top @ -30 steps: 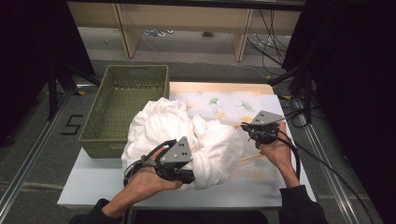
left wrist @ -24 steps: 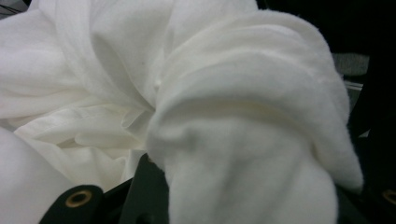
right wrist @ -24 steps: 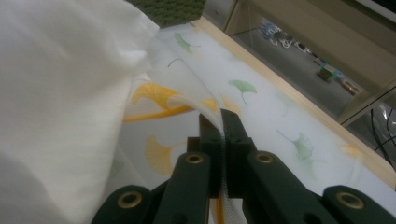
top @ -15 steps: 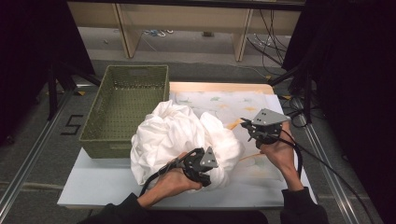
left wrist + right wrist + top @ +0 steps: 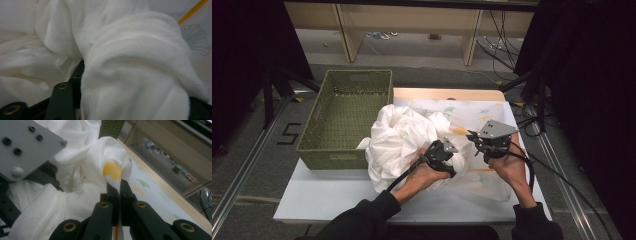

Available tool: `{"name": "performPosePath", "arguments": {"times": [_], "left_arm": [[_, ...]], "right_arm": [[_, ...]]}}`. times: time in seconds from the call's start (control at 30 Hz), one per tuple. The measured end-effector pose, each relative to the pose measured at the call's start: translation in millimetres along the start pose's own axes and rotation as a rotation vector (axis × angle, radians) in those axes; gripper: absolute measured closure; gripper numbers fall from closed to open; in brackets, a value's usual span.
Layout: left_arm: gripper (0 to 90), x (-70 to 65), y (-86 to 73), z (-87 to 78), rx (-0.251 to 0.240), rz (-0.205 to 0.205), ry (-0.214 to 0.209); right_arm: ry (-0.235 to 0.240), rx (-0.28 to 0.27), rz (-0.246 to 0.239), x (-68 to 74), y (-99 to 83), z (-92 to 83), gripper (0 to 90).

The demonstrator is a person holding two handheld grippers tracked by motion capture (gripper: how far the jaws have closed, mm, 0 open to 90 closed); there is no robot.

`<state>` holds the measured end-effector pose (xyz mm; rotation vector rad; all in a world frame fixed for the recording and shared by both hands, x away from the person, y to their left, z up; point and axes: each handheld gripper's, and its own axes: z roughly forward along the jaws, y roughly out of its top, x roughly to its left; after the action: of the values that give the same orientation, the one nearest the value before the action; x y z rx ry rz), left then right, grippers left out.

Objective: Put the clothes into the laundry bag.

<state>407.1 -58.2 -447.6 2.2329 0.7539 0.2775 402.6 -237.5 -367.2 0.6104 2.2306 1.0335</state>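
Note:
A large white cloth lies bunched in the middle of the table, its flat part with faint yellow and green print spread to the right. My left gripper is pushed into the bundle's right front side. In the left gripper view a thick fold of cloth lies over and between the jaws, which stand apart and have just been opening. My right gripper is just to the right, shut on a fold of the cloth with a yellow patch, pinched at its tips.
A green woven basket stands at the table's left, touching the cloth. The white tabletop shows at the front left. The left gripper's grey plate sits close to the right gripper. Shelf legs and cables lie beyond the far edge.
My left hand has swung right and down across the front of the bundle toward the right gripper. The bundle has flattened and shifted a little. The right gripper has hardly moved.

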Motion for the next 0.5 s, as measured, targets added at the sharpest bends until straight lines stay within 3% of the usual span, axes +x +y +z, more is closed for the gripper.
{"name": "performPosePath", "arguments": {"times": [0.1, 0.17, 0.27, 0.3, 0.37, 0.4, 0.47, 0.5], "left_arm": [[35.1, -2.7, 4.3, -6.2, 0.032, 0.050, 0.006], [29.8, -6.1, 10.5, -23.1, 0.007, 0.065, 0.042], [28.1, -7.4, 17.1, -49.4, 0.011, 0.114, 0.027], [26.6, -4.3, 17.5, -64.3, -0.014, 0.104, 0.005], [23.7, -1.2, 17.4, -73.5, -0.036, 0.093, -0.015], [20.0, 4.4, 17.6, -86.4, -0.078, 0.068, -0.040], [20.3, 13.2, 19.6, -106.5, -0.132, 0.044, -0.036], [19.8, 17.8, 20.9, -118.1, -0.148, 0.054, -0.028]], "right_arm": [[0.008, 0.020, 0.015, -4.2, -10.0, 5.3, 89.8], [0.007, 0.023, 0.028, -5.4, -13.4, 5.4, 89.8], [0.009, 0.016, 0.031, -7.0, -13.4, 4.3, 89.7], [0.010, 0.018, 0.027, -6.5, -13.5, 3.3, 89.8], [0.010, 0.018, 0.028, -6.4, -13.5, 2.9, 89.8], [0.011, 0.018, 0.030, -6.7, -13.5, 2.9, 89.7], [0.012, 0.020, 0.032, -6.6, -13.8, 3.1, 89.7], [0.016, 0.021, 0.025, -6.6, -13.9, 3.5, 89.7]]}}
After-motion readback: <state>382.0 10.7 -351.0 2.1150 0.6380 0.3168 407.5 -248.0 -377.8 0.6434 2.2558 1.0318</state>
